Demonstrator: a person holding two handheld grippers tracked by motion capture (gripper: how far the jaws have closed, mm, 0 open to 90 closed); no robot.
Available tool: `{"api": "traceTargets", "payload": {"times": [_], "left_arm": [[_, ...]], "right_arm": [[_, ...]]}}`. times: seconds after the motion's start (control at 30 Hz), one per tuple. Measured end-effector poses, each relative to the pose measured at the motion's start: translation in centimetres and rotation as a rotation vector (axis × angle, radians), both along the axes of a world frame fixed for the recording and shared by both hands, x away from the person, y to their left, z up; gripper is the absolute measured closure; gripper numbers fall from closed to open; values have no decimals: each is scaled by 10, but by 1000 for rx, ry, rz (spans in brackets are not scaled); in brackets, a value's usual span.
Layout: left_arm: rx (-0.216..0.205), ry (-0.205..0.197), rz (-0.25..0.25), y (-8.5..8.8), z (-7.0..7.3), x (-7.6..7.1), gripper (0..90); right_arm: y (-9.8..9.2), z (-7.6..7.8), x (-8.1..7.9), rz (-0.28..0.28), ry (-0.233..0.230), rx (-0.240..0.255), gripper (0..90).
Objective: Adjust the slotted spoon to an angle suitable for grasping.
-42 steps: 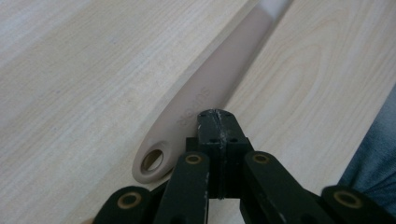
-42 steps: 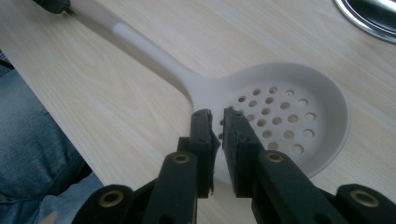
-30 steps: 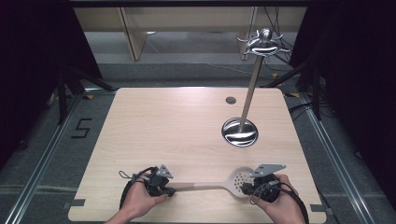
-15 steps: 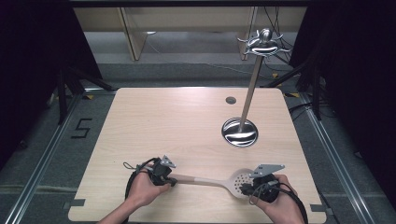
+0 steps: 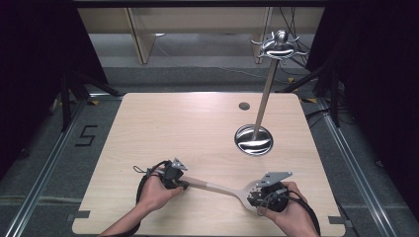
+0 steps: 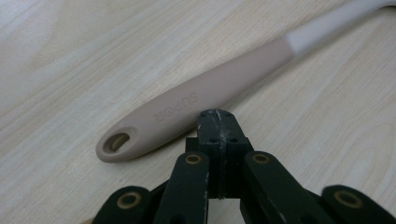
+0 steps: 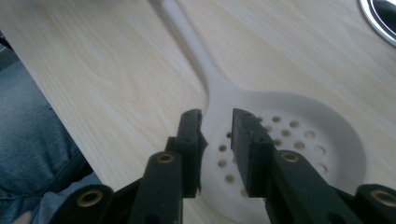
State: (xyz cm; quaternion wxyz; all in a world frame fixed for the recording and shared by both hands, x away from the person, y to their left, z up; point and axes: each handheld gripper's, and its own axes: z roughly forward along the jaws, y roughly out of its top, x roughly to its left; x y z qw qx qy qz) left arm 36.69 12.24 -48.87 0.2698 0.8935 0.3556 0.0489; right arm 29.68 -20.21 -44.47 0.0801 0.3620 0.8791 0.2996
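A skimmer spoon (image 5: 212, 187) with a beige handle (image 6: 210, 93) and a white perforated bowl (image 7: 299, 140) lies flat near the front edge of the wooden table (image 5: 188, 128). My left gripper (image 5: 182, 183) is at the handle's end. Its jaws are shut with nothing between them, and their tip (image 6: 217, 116) rests against the side of the handle. My right gripper (image 5: 254, 197) hovers over the near-left rim of the bowl. Its jaws (image 7: 216, 116) stand a narrow gap apart, with the bowl's holes showing through the gap.
A metal stand with a round chrome base (image 5: 253, 139) and a tall pole topped by hooks (image 5: 279, 47) stands at the right middle. A small dark grommet (image 5: 243, 105) sits at the far side. The table's front edge is close behind both hands.
My left hand has shifted a little away from the person, and the handle end has swung slightly with it. The right hand has stayed over the bowl.
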Motion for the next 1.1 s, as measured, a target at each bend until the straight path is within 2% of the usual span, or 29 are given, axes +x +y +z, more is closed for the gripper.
{"api": "traceTargets", "payload": {"times": [0.03, 0.07, 0.13, 0.17, 0.2, 0.23, 0.27, 0.3, 0.33, 0.37, 0.4, 0.43, 0.47, 0.5, 0.53, 0.57, 0.63, 0.73, 0.77, 0.8, 0.83, 0.93, 0.97, 1.0, 1.03, 1.07, 1.1], "left_arm": [[-23, 3, 23, 3, 0, -2, 890], [-25, -3, 29, 6, 1, -3, 889], [-38, -10, 33, 12, 2, -7, 874], [-46, -18, 45, 22, 4, -13, 874], [-50, -21, 49, 26, 4, -15, 856], [-69, -30, 51, 33, 5, -20, 852], [-92, -31, 72, 40, 6, -26, 852], [-104, -39, 90, 48, 7, -33, 848], [-126, -44, 108, 56, 8, -40, 842], [-169, -43, 133, 71, 11, -55, 834], [-169, -43, 133, 71, 11, -55, 824], [-182, -50, 144, 78, 12, -64, 824], [-183, -65, 161, 86, 13, -73, 806], [-183, -65, 161, 86, 13, -73, 802], [-190, -71, 171, 90, 13, -81, 802], [-193, -59, 172, 95, 13, -89, 785], [-193, -61, 172, 96, 13, -93, 782], [-194, -61, 166, 93, 13, -101, 766], [-179, -70, 152, 93, 14, -102, 763], [-187, -76, 149, 92, 14, -103, 763], [-182, -65, 153, 91, 14, -103, 762], [-176, -71, 145, 91, 14, -103, 762], [-181, -71, 160, 91, 13, -103, 761], [-177, -77, 156, 92, 13, -102, 762], [-185, -69, 141, 93, 14, -102, 762], [-183, -67, 164, 92, 13, -102, 762], [-182, -68, 158, 93, 13, -101, 762]], "right_arm": [[2, 1, 2, 23, -2, -19, 687], [8, 1, 3, 32, -4, -15, 671], [15, 4, 9, 66, -10, -44, 650], [15, 4, 9, 66, -10, -44, 650], [24, 5, 17, 81, -25, -45, 638], [29, 7, 20, 85, 5, -52, 637], [29, 7, 20, 85, 5, -52, 637], [33, 7, 27, 123, -28, -64, 637], [38, 8, 31, 121, -19, -63, 642], [46, 9, 39, 161, -13, -83, 661], [46, 9, 39, 161, -13, -83, 661], [50, 10, 42, 158, -1, -90, 665], [57, 11, 49, 180, 6, -107, 668], [57, 11, 49, 180, 6, -107, 668], [59, 11, 51, 171, 5, -117, 669], [65, 14, 59, 185, -13, -131, 672], [67, 15, 60, 183, -6, -128, 674], [76, 17, 71, 200, -17, -149, 683], [81, 18, 75, 205, -10, -157, 689], [81, 18, 75, 205, -10, -157, 689], [84, 18, 78, 209, -11, -165, 692], [93, 16, 85, 235, 9, -192, 695], [96, 15, 87, 251, 11, -203, 695], [102, 13, 90, 252, 25, -225, 695], [102, 13, 90, 252, 25, -225, 695], [105, 13, 92, 262, 28, -233, 696], [114, 13, 95, 273, 44, -250, 696]]}}
